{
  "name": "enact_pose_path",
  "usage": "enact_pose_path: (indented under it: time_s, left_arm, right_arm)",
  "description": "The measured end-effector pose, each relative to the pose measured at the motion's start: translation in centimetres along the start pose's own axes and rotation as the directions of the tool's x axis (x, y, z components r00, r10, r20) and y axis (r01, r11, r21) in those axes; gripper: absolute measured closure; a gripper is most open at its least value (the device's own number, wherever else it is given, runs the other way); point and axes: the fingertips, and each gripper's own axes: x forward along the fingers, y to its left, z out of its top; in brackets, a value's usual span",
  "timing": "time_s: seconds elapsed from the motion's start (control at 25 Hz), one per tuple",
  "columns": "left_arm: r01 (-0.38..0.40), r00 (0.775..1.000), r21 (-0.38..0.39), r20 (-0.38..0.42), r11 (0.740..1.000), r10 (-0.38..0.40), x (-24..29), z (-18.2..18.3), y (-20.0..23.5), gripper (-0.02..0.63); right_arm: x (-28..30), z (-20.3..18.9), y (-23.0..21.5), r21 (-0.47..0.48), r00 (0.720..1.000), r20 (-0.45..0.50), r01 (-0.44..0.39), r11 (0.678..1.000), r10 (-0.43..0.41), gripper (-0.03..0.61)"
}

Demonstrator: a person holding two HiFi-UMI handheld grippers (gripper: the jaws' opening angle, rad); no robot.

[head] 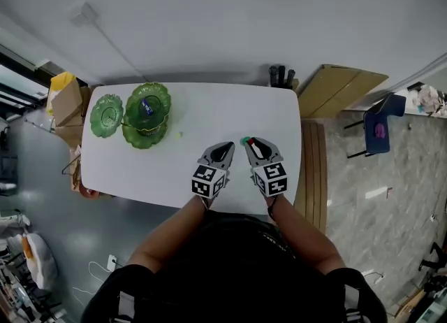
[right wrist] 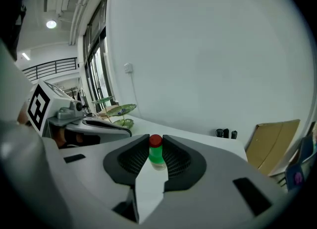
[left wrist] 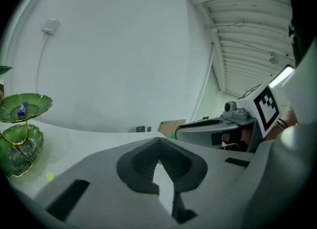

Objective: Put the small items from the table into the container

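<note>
Head view: high overhead, facing steeply down on the table (head: 230, 112), wall at top, left gripper (head: 225, 148) and right gripper (head: 253, 144) close below, low centre. Each gripper view sits low, right behind its own jaws, facing across the table toward the wall. Shared: all three catch the table and the green stand (head: 147, 115); each gripper view catches the other gripper alongside.

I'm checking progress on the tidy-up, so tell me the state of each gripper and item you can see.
right gripper: shut on the small green bottle.
small green bottle: upright, red cap on, clamped between the pads.
left gripper: jaws together, apparently empty.
tiered green dish: standing upright, blue item on its top tier.
yellow-green item: lying loose on the table.
</note>
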Motion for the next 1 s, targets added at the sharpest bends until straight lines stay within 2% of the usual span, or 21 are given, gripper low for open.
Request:
enact_pose_path:
  time_s: [0.16,0.4,0.52,0.8,1.0]
  left_arm:
    - [-0.027,0.999,-0.005,0.034,1.000,0.027,-1.2,0.9,-1.9,0.606]
    - [-0.043,0.994,0.057,0.102,0.997,0.037,-2.2,3.5,-4.8,0.606]
    - [-0.049,0.993,0.072,0.110,0.996,0.041,-3.0,3.7,-5.7,0.606]
    - [-0.109,0.988,0.080,0.114,0.991,0.100,-6.1,3.0,-4.3,0.606]
    - [-0.152,0.981,0.047,0.127,0.987,0.145,-8.6,2.2,-2.2,0.606]
  right_arm:
    - [-3.7,1.6,1.0,-0.021,0.999,0.047,-0.009,1.000,0.010,0.491]
    - [-7.2,3.1,1.2,-0.060,0.995,0.102,-0.006,0.998,0.012,0.491]
    - [-8.0,3.3,1.3,-0.056,0.993,0.118,-0.006,0.998,0.012,0.490]
    - [-6.9,3.2,3.9,-0.053,0.990,0.130,-0.057,0.997,0.063,0.489]
    - [-5.9,3.4,7.0,-0.084,0.987,0.118,-0.096,0.992,0.106,0.489]
